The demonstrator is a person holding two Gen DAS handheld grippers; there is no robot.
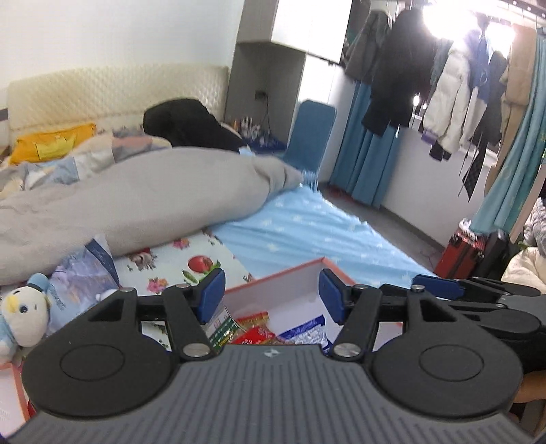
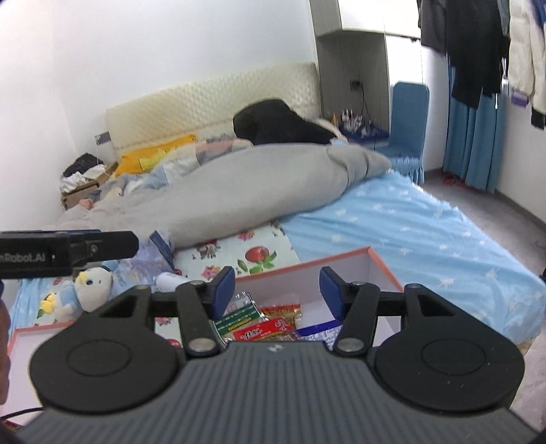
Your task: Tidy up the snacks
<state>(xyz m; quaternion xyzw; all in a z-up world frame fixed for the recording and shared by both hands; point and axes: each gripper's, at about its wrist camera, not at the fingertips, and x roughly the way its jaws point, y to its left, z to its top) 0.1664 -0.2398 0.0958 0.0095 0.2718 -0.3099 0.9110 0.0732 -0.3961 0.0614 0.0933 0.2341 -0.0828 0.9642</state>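
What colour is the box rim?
Salmon-orange rim on the box, with white inner walls; clearest in the right wrist view.

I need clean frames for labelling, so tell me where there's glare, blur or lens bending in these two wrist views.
Left wrist view: strong window glare washes out the hanging clothes at top right; the grey duvet is softly blurred. Right wrist view: evenly lit, no glare; the duvet and the plush toy are soft. Both views: fisheye bending curves walls and the bed's edges; the snack packets stay fairly sharp.
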